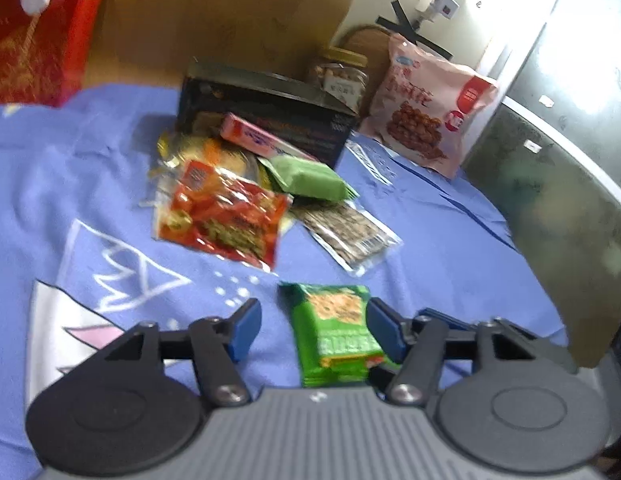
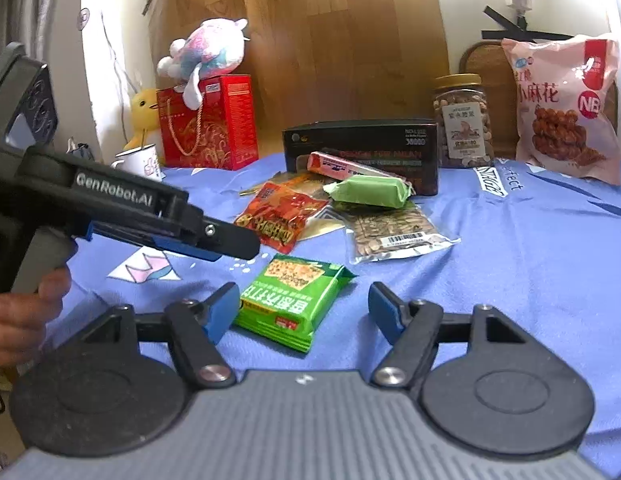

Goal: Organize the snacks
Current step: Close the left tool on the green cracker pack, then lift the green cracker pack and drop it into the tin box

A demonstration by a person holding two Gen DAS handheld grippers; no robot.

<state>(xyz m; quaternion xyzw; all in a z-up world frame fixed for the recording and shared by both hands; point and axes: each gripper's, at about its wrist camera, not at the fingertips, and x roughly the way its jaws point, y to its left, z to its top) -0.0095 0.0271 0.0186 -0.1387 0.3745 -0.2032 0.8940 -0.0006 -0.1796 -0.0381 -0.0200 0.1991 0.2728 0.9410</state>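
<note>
Here a flat, crinkly green packet (image 2: 292, 304) lies on soft blue cloth (image 2: 510, 280).

left gripper (image 1: 312, 330) jaws apart, tilted down, nothing pinched between the blue pads (image 1: 243, 330), right gripper (image 2: 302, 312) jaws wide too, pads clear, left gripper reaches across from the left in the right view, hand (image 2: 18, 320) wrapped round its grip

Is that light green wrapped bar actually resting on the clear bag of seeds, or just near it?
Touching. In the right wrist view the light green bar lies across the top edge of the seed bag, overlapping it with no blue cloth between.
</note>
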